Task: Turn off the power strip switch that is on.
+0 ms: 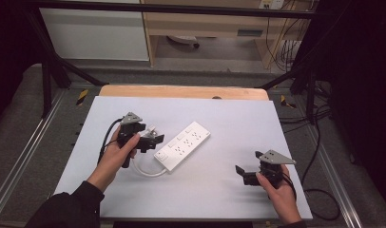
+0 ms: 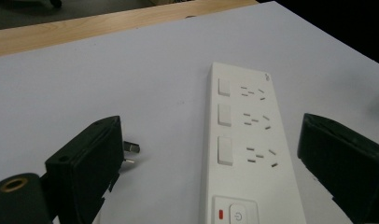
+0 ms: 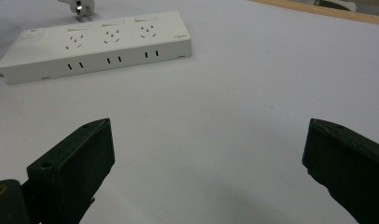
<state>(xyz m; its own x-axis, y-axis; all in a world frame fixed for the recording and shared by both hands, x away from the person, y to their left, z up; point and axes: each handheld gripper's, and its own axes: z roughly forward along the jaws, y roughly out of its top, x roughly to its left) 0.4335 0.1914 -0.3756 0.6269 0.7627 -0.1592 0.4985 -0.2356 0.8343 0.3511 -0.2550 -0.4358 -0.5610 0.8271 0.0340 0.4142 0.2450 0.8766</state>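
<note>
Plainly, the left tongs [image 1: 155, 139] stand wide apart with nothing between the pads, poised just above the switch end of the white power strip [image 1: 182, 145]. In the left gripper view its two black jaws flank the strip, which runs away from the camera with three rocker switches, three socket groups and a power button with a red light at the near end. Just beside the left jaw a white plug [image 2: 129, 153] shows its metal prongs, lying on the tabletop [image 1: 229, 118]. A white cord [image 1: 146, 170] curls from the strip's near end under the left hand [image 1: 116, 159], which grips the tool from behind, forearm in a dark sleeve.

The right tongs [image 1: 243, 175] also gape, empty, low over bare tabletop and well apart from the strip, pointing toward it. The right hand [image 1: 281, 192] holds them near the table's front right corner.

Beyond the pale sheet a wooden edge [image 1: 181, 91] shows.
</note>
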